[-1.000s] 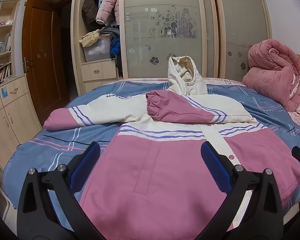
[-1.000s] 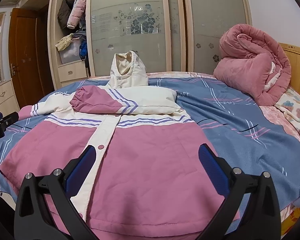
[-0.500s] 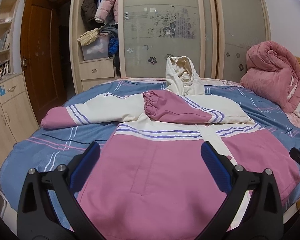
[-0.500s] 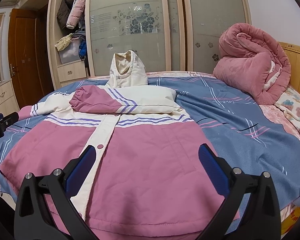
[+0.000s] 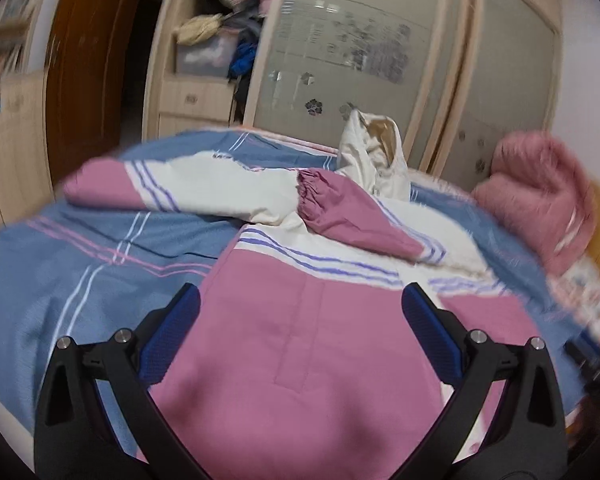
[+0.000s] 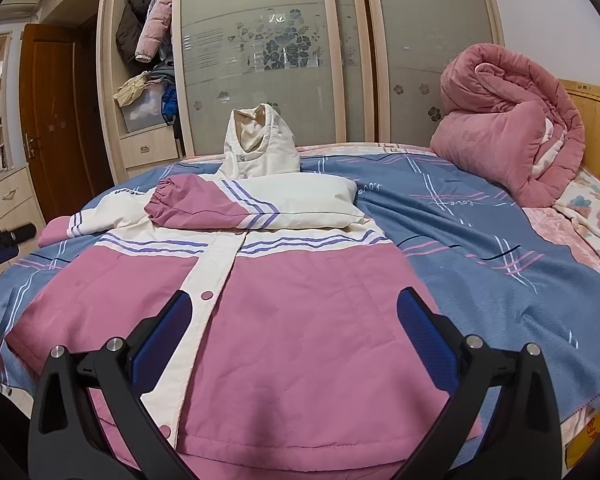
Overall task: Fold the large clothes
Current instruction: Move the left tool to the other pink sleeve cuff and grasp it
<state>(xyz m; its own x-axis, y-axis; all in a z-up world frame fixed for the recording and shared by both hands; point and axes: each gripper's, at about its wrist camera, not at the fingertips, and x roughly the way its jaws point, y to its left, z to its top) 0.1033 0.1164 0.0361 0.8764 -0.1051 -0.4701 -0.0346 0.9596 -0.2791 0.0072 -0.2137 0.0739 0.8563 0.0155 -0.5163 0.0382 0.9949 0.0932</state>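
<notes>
Tongs (image 6: 294, 320) above jacket (image 6: 292, 320), quilt (image 6: 507, 136) aside

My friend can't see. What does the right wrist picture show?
A pink and cream jacket lies flat on a blue bed, one sleeve folded across its chest. The open right gripper is over its hem. A rolled pink quilt sits behind.

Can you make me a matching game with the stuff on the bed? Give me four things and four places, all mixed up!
Things:
1. hood
2. rolled blanket
3. folded sleeve
4. snap button

Places:
A. lying across the jacket's chest
B. on the cream strip down the jacket's front
C. standing up at the jacket's top
D. by the wooden headboard

Pairs: 1-C, 2-D, 3-A, 4-B
</notes>
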